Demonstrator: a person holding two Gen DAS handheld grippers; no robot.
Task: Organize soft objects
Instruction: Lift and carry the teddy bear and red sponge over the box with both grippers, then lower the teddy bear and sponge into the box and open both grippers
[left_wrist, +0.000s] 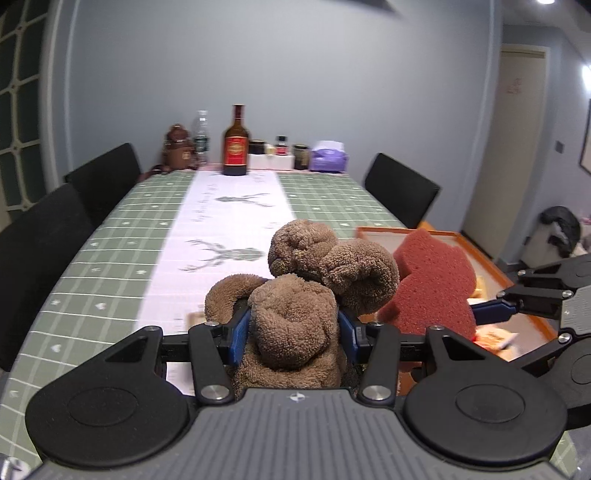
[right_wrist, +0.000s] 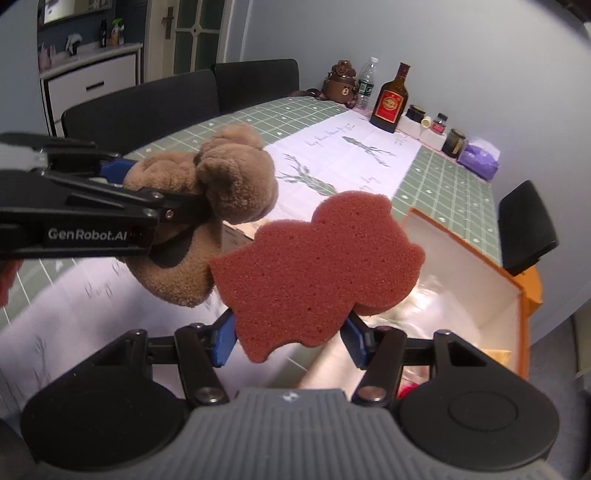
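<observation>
My left gripper is shut on a brown plush bear and holds it in the air above the table. The bear also shows in the right wrist view, with the left gripper clamped on it. My right gripper is shut on a red shaped sponge and holds it above the table. The sponge shows in the left wrist view, just right of the bear, with the right gripper on it. An orange-rimmed box lies open below and right of the sponge.
The table has a green checked cloth with a white deer runner. At the far end stand a brown liquor bottle, a water bottle, a bear-shaped jar, small jars and a purple tissue pack. Black chairs line both sides.
</observation>
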